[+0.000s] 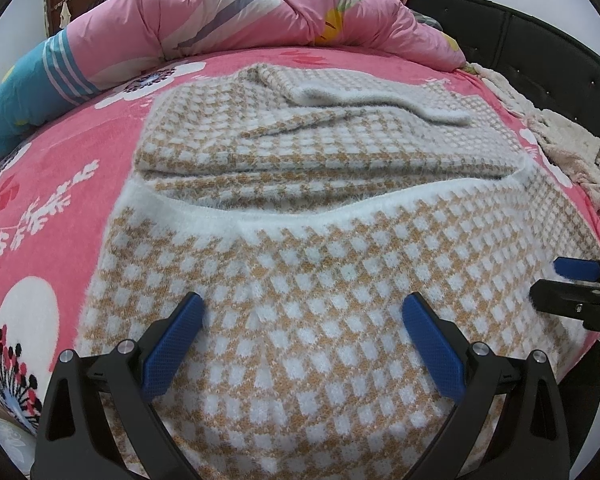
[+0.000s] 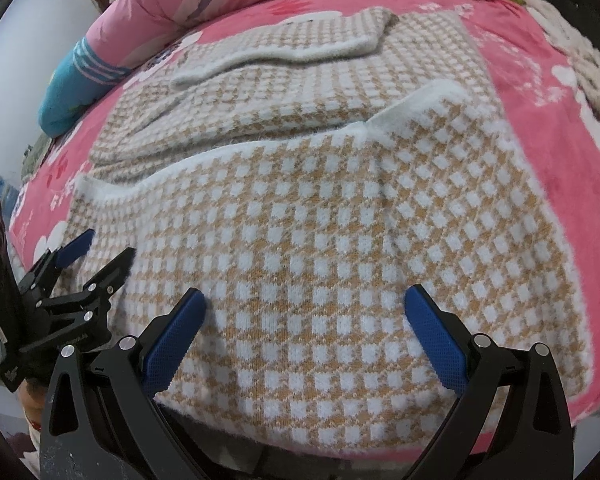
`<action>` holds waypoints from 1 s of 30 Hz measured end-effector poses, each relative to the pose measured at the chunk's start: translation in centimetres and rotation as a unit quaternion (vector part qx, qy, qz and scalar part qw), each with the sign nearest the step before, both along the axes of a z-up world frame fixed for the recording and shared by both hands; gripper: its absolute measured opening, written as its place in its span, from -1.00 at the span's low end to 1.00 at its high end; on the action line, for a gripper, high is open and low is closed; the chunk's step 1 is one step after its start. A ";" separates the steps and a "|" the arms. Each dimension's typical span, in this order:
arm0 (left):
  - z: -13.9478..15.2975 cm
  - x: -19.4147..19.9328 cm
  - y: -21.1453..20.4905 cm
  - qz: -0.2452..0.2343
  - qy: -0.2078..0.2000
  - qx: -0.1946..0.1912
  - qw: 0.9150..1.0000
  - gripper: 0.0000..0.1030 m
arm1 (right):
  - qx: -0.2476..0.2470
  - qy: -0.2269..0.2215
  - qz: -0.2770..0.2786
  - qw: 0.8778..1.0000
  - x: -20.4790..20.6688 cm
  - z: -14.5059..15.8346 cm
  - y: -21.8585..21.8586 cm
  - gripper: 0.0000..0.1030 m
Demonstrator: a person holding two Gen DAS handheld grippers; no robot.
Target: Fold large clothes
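above the near hem of a checked sweater (image 1: 300, 288), the left gripper (image 1: 303, 308) hangs with its blue-padded fingers (image 1: 172, 344) spread wide and nothing between them, the knit showing in the gap. the right gripper (image 2: 305, 304) hovers the same way over the garment's near half, jaws wide apart and holding nothing. each tool shows in the other's camera: the right gripper at the far right edge of the left wrist view, its tips at the sweater's fuzzy side edge, and the left gripper at the lower left of the right wrist view, beside the opposite side edge. whether either touches the fabric cannot be told.

the tan-and-white sweater lies flat on a pink floral bedsheet (image 1: 60, 200), partly folded, its near portion edged by a white ribbed band (image 1: 300, 216) running across the middle, with a folded layer and a sleeve with a white cuff (image 1: 440, 114) lying beyond it. past the sweater, a bunched pink quilt (image 1: 240, 12) runs along the far side of the bed, a blue striped section (image 1: 32, 92) at its left end. a cream towel (image 1: 560, 148) lies crumpled along the right edge, against a dark padded headboard (image 1: 540, 40).
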State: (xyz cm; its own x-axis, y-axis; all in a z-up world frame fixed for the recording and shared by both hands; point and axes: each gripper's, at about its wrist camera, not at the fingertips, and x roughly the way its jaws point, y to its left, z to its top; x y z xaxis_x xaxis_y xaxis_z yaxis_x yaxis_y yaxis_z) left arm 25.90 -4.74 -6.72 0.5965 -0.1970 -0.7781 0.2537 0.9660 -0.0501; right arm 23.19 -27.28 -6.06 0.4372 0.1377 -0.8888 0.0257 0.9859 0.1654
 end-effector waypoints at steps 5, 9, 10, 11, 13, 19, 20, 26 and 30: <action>-0.1 -0.1 -0.2 0.000 -0.001 0.003 1.000 0.90 | -0.015 -0.050 0.006 0.999 -0.5 2.6 0.6 0.84; 0.1 -0.2 -0.3 0.004 0.000 0.006 1.000 0.90 | -0.009 -0.077 0.020 0.997 -0.3 3.9 1.2 0.84; 0.1 -0.4 -0.4 0.006 0.000 0.007 1.000 0.90 | -0.006 -0.080 0.023 0.997 -0.2 3.9 1.4 0.84; 0.2 -0.4 -0.5 0.007 -0.001 0.008 1.000 0.90 | -0.005 -0.082 0.027 0.996 -0.1 3.9 1.6 0.84; 0.4 -0.2 -0.4 0.011 -0.005 0.007 1.000 0.90 | -0.005 -0.088 0.033 0.996 0.4 3.8 1.8 0.84; 2.0 -2.3 -0.4 0.004 -0.073 0.013 0.997 0.89 | -0.001 -0.107 0.056 0.993 0.9 3.3 1.6 0.84; 2.2 -2.9 -0.3 0.000 -0.087 0.014 0.996 0.89 | 0.000 -0.109 0.059 0.992 0.7 3.3 1.5 0.83; 2.7 -6.3 2.1 0.002 -0.137 0.025 0.990 0.88 | 0.007 -0.122 0.081 0.989 0.1 2.5 1.9 0.54; 3.1 -6.4 5.1 0.014 -0.143 0.009 0.990 0.71 | 0.005 -0.107 0.089 0.990 0.1 0.7 1.7 0.15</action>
State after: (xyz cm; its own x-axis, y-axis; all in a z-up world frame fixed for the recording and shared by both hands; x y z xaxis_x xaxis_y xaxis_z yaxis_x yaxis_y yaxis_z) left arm 19.52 0.36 -3.67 0.7980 -0.1641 -0.5799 0.2272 0.9731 0.0374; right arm 23.25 -25.55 -5.34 0.5831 0.2380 -0.7767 -0.1849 0.9699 0.1584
